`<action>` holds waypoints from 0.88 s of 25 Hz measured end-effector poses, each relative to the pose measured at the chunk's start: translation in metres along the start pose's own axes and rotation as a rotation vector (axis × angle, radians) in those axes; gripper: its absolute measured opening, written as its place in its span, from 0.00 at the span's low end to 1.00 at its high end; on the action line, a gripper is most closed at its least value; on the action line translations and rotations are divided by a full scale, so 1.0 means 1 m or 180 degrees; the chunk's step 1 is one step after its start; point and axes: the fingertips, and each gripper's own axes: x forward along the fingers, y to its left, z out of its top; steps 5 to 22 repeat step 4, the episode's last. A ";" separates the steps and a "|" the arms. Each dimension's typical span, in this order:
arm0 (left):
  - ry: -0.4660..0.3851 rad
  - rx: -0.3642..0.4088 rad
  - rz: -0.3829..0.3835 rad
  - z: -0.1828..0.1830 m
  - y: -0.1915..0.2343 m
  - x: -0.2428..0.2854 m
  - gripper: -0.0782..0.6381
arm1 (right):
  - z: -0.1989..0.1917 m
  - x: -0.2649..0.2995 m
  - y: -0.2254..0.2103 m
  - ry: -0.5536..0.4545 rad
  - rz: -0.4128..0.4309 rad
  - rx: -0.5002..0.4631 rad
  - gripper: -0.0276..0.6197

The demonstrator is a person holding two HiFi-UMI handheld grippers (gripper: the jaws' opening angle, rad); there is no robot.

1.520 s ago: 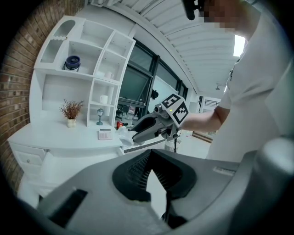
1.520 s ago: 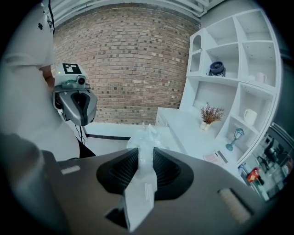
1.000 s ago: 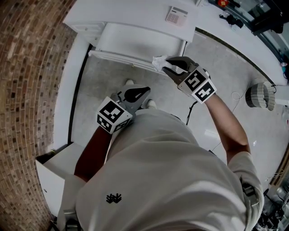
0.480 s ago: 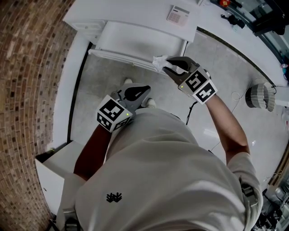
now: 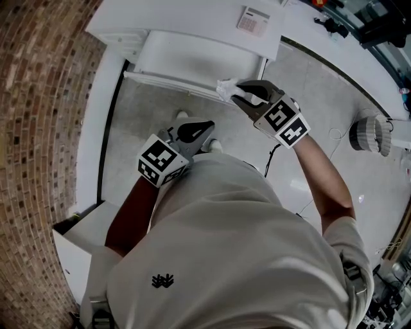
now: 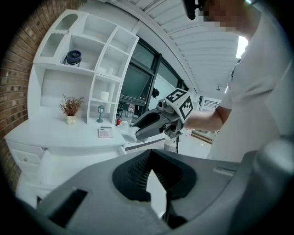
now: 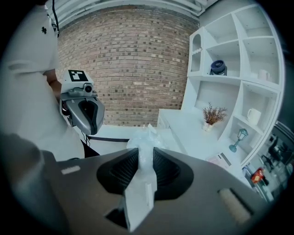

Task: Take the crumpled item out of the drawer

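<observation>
Crumpled item (image 5: 225, 87), a wad of pale, translucent wrapping, sits clamped in the right gripper (image 5: 235, 90). In the head view it is at about one o'clock from the picture's middle. It hangs at the front right corner of the open white drawer (image 5: 168, 81), above the front rim rather than down inside. In the right gripper view the jaws press on the wad (image 7: 146, 137) from both sides. Its crinkled top pokes out past the right gripper's tips (image 7: 146, 149) toward twelve o'clock, and a flat strip of it trails back between the pads toward six o'clock.

The left gripper (image 5: 209, 126) is at about seven o'clock from the wad, over the grey floor (image 5: 144, 119) and well apart from the drawer. Its own view shows its tips (image 6: 149, 154) meeting, with nothing between the pads. That view also catches the right gripper (image 6: 137, 132) at twelve o'clock with the wad (image 6: 129, 134) in its tip.

A calculator (image 5: 252, 22) lies on the white desk top (image 5: 192, 19) behind the drawer, at about one o'clock from it. A brick wall (image 5: 38, 128) runs down the nine o'clock side.
</observation>
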 end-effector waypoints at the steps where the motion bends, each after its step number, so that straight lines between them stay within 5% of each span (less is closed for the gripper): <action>1: 0.0004 -0.0001 -0.0005 0.000 0.004 0.000 0.12 | 0.001 0.002 -0.002 0.0003 -0.0001 0.0006 0.21; 22: 0.0013 0.0004 -0.0015 0.001 0.016 0.002 0.12 | 0.002 0.010 -0.010 0.0011 -0.0006 0.0023 0.21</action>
